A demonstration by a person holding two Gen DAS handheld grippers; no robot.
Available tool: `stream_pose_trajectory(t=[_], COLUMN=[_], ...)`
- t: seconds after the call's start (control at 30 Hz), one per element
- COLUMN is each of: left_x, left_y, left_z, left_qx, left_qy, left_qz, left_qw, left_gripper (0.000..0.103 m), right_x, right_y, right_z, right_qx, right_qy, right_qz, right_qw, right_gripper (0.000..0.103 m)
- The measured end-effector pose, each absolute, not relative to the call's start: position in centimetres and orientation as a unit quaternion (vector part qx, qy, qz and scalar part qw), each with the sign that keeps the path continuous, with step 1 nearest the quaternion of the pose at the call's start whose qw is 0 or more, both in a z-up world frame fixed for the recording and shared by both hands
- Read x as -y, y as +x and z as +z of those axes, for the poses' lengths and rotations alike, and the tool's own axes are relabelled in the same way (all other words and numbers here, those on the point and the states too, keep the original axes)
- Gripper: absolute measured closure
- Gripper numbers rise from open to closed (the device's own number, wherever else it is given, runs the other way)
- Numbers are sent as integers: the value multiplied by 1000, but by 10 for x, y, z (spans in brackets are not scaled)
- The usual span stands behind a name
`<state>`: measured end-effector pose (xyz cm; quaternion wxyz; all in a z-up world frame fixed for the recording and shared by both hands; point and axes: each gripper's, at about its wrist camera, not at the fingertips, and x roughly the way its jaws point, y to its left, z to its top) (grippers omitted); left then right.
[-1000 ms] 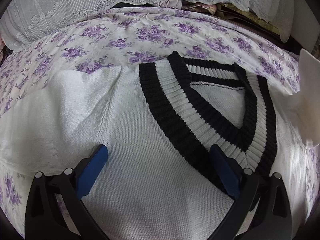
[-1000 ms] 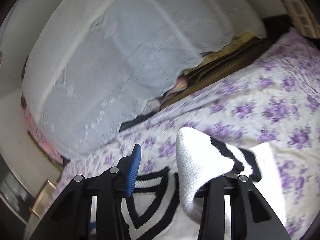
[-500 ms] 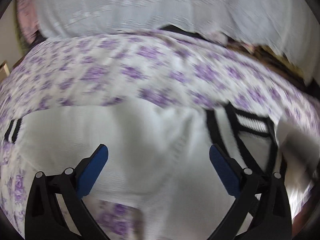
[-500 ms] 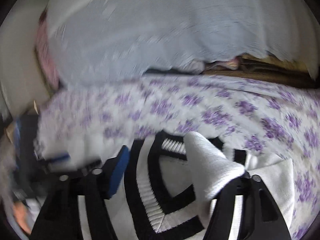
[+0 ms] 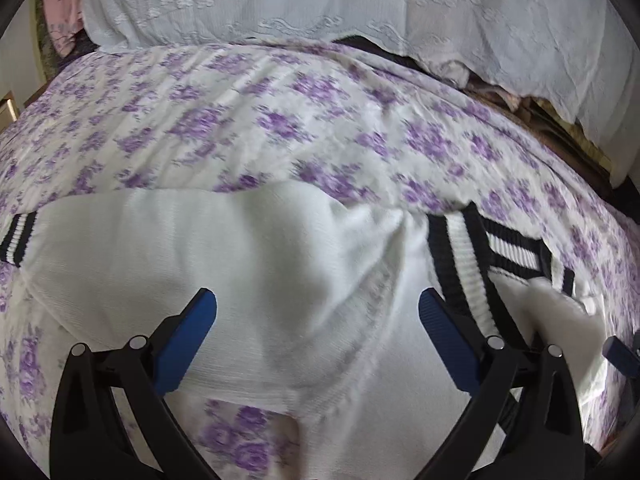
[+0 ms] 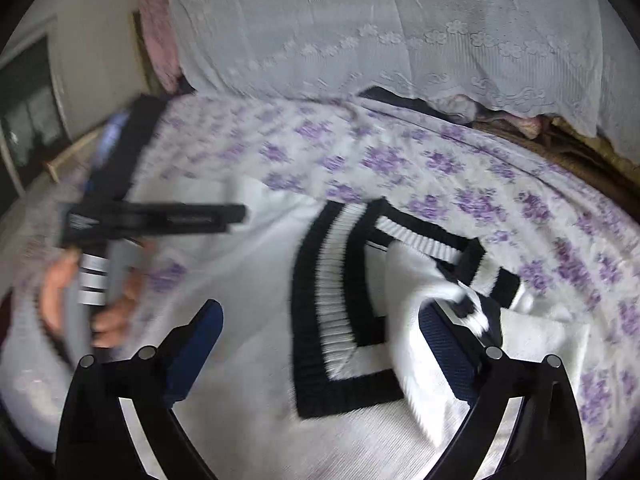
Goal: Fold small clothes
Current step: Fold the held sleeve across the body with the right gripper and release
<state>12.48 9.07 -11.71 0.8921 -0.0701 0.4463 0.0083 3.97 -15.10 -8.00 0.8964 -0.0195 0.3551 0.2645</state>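
A white knitted sweater with a black-and-white striped V collar lies flat on the purple-flowered sheet. Its one sleeve stretches left and ends in a striped cuff. My left gripper hovers open over the shoulder and that sleeve, nothing between its blue pads. My right gripper has its jaws opening wide above the collar. The other sleeve, folded inward, with its striped cuff, rests loosely against the right finger, not pinched. The left gripper and the hand holding it show blurred at left.
White lace-covered bedding is piled along the back of the bed. Pink fabric sits at the far left corner, and brown folded cloth lies along the right edge. A tip of the right gripper shows at the right.
The right gripper's jaws spread wide and released the sleeve cuff it was pinching, after swinging it over the collar. The left gripper shifted from the collar leftward over the shoulder and sleeve.
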Motion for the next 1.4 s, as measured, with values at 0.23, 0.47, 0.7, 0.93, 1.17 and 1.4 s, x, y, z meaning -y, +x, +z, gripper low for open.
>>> stream_pose_trajectory(t=[0.23, 0.47, 0.7, 0.93, 1.17, 1.4], left_x=[-76, -33, 91, 118, -34, -33], left_y=[121, 95, 72, 89, 107, 89], left_z=[-118, -94, -104, -129, -108, -104], left_qx=[-446, -434, -416, -394, -451, -465], left_qy=[-34, -25, 179, 260, 29, -54], left_qz=[15, -78, -93, -39, 61, -83], left_qw=[894, 897, 887, 881, 890, 880], left_gripper=[4, 4, 5, 4, 5, 5], right_x=[177, 248, 312, 358, 370, 315], right_y=[61, 49, 36, 42, 31, 35], right_z=[-72, -67, -96, -116, -118, -116], right_qx=[-362, -333, -330, -347, -320, -342], right_qy=[209, 225, 249, 314, 358, 304], right_qz=[346, 192, 42, 31, 40, 137], right_qw=[840, 895, 910, 884, 876, 879], right_gripper=[4, 4, 4, 4, 4, 4])
